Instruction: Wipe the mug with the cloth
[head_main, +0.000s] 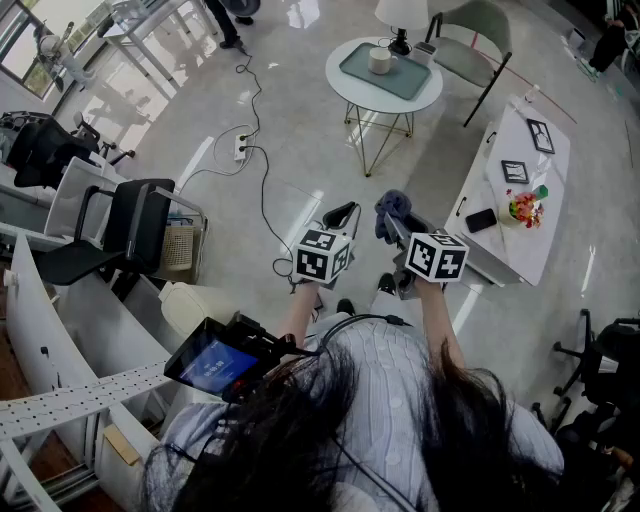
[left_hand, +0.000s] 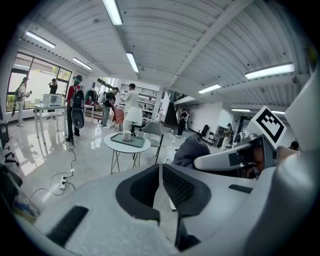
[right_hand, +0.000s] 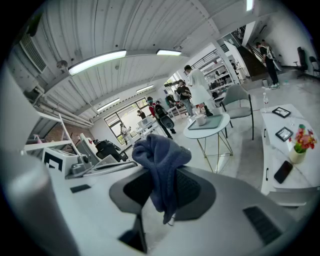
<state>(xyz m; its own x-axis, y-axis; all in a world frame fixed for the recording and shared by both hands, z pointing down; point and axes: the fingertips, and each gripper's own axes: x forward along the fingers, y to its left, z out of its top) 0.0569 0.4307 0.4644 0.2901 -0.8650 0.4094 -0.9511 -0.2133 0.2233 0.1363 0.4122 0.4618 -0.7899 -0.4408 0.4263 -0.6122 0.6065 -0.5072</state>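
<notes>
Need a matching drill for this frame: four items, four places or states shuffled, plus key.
1. cloth
2. mug
3. phone
4. left gripper

A. on the tray on the round table
B. shut, nothing in it
C. held in the right gripper
D. on the long white table

Pairs: 1-C, 2-A, 3-D, 4-B

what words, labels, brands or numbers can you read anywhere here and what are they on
No readable text in any view.
Square patterns only, no letters: cube on left gripper, cube on right gripper.
Blue screen: too small to read.
Framed pictures: too small to read.
</notes>
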